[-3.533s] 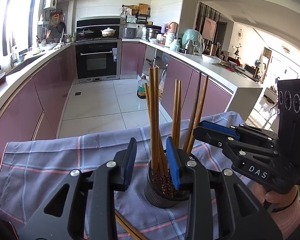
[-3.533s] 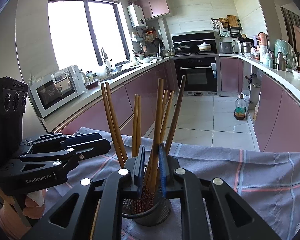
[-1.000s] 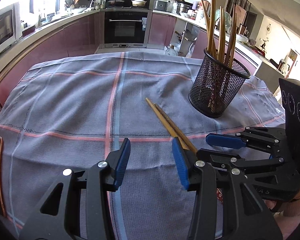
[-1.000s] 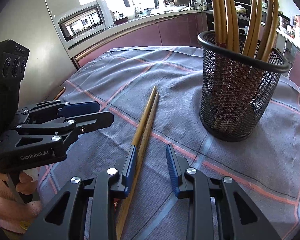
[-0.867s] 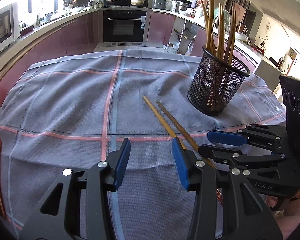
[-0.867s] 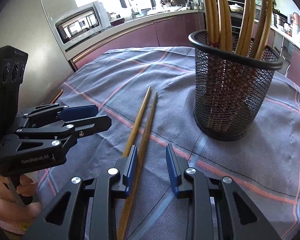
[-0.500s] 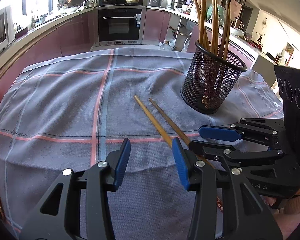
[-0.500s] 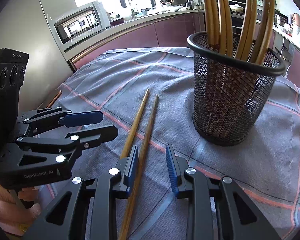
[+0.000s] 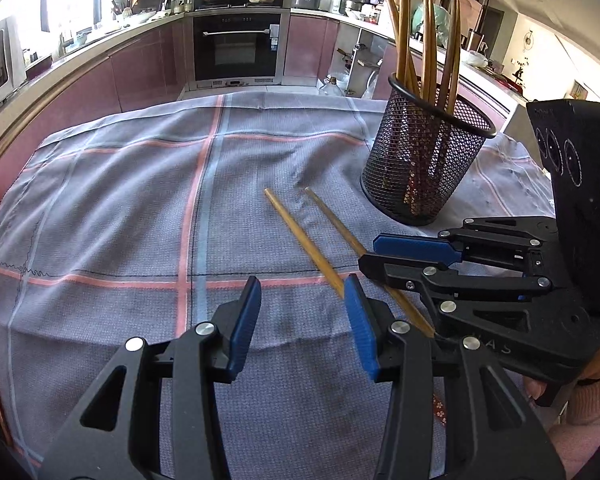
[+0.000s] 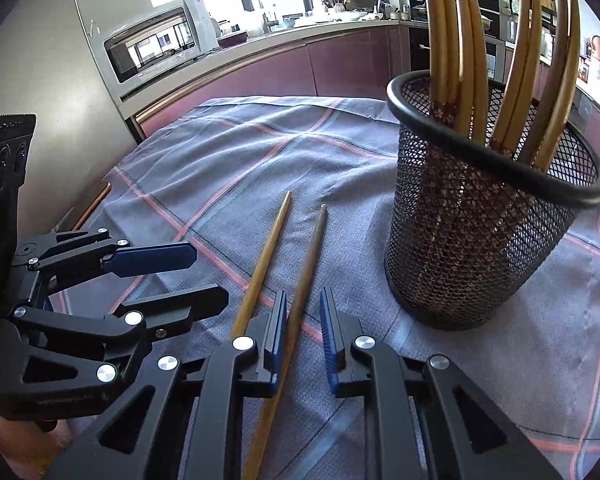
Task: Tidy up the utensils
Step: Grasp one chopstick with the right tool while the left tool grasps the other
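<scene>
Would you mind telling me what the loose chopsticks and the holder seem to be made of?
Chopsticks: likely wood or bamboo, smooth tan shafts with a slight sheen. Holder: apparently black metal mesh, see-through diamond lattice under a solid rolled rim.

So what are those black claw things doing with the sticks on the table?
A person is tidying chopsticks with a claw-like gripper in each hand. Most chopsticks already stand in the black mesh cup. Two loose chopsticks lie side by side on the checked cloth. The right gripper is closing its jaws around the chopstick nearer the cup, not yet pinching it. The left gripper hovers open and empty beside it.
</scene>
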